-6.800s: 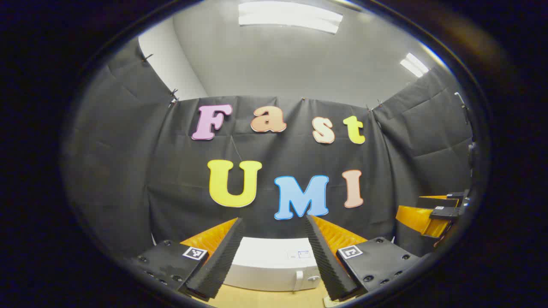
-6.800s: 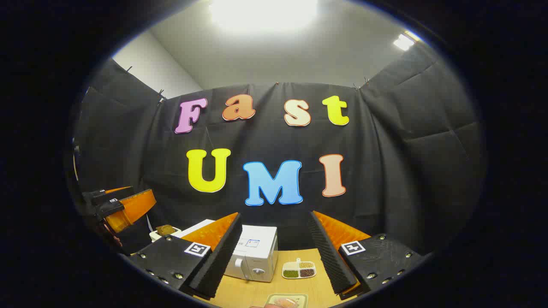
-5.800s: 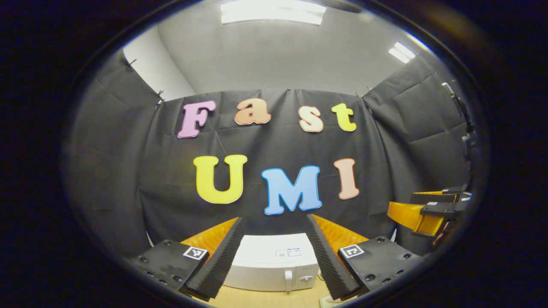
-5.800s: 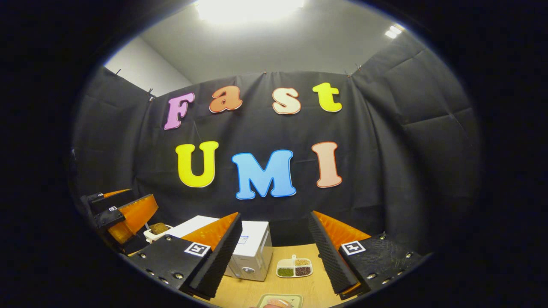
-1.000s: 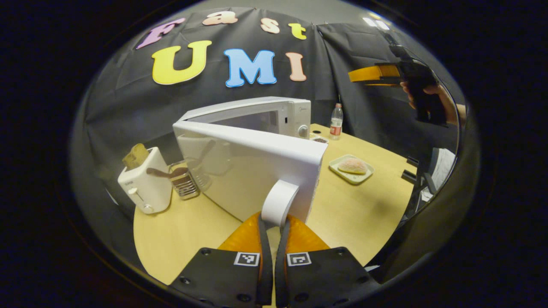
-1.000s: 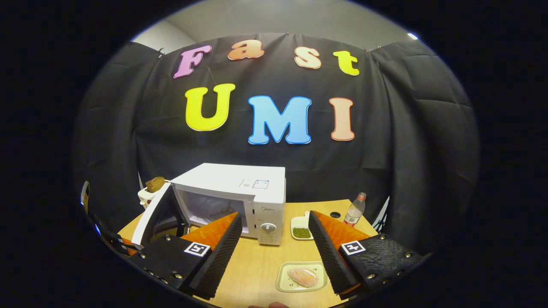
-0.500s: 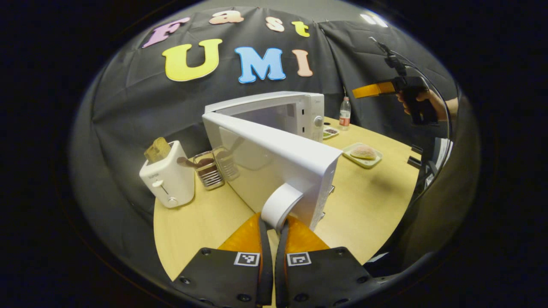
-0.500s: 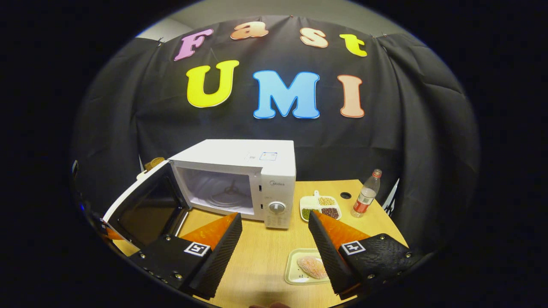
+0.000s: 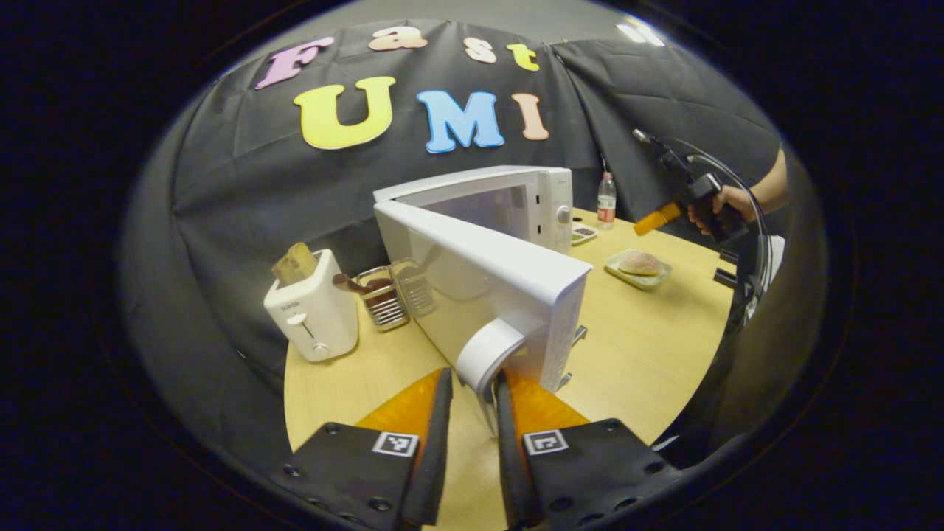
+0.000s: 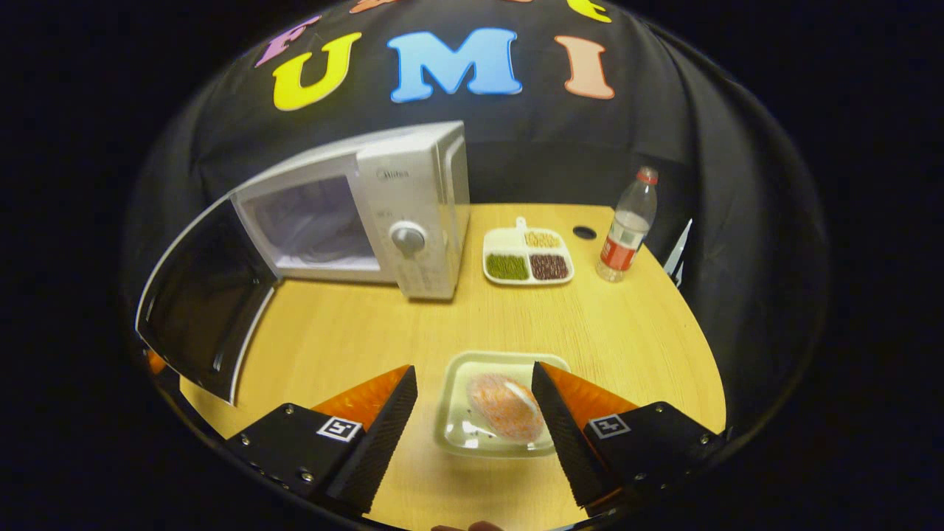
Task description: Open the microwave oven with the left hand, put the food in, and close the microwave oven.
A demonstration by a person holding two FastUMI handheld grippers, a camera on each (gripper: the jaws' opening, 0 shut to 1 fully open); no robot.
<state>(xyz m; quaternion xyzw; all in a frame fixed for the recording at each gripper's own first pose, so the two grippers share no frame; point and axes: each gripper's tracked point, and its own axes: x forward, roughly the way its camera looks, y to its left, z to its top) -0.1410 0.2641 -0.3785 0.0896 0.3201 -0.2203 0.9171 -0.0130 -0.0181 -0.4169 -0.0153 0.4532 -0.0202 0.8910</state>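
Your left tool [image 9: 467,383] is parted beside the door [image 9: 487,280] handle [image 9: 488,354]. Your right tool [image 10: 472,398] gapes over the food [image 10: 505,405] plate [image 10: 461,424].

Black screwed tool [image 10: 472,413] bodies (square tags atop)

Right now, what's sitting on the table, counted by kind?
Appliances: 2, the microwave and the toaster.
Food dishes: 2, the plate with food and the divided tray.
Bottles: 1.
Wire racks: 2.
Total: 7.
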